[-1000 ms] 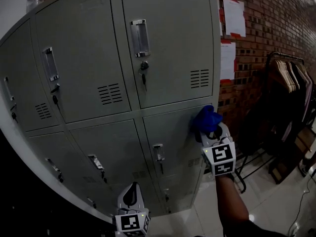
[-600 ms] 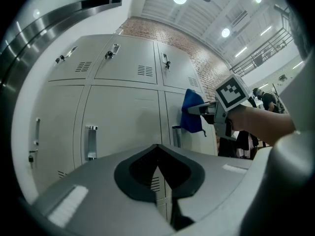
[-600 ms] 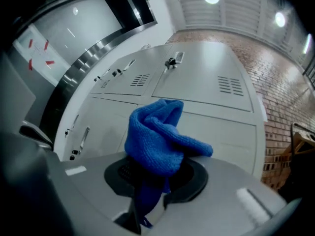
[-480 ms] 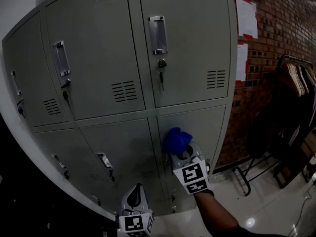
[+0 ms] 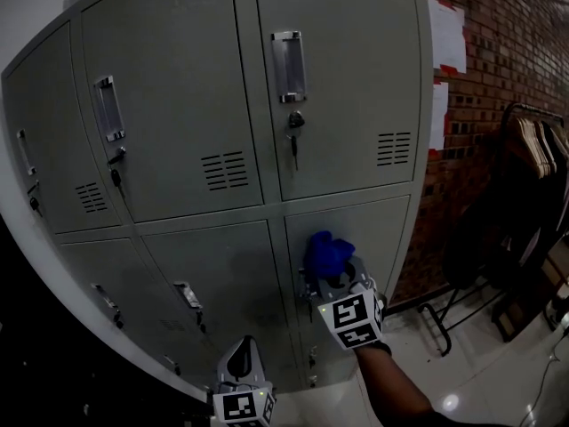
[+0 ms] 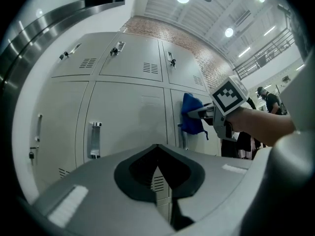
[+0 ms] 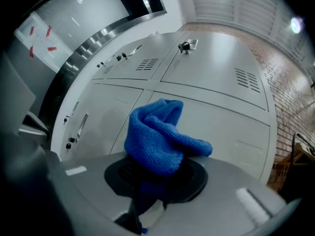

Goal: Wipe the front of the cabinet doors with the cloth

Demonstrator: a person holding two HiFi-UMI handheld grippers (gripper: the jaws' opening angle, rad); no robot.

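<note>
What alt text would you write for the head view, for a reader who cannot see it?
The right gripper holds a blue cloth against the lower right door of a grey locker cabinet. The left gripper hangs below, shut and empty.

My left gripper [image 6: 157,167] is showing a smooth pale-grey shell, with a dark rounded hollow sitting round its jaws and a small white strip [image 6: 69,204] lying on either side. My right gripper [image 7: 147,191] is wearing the same grey shell and dark hollow. My right cube [image 5: 353,320] and left cube [image 5: 240,406] are showing white faces with black square markers.
</note>
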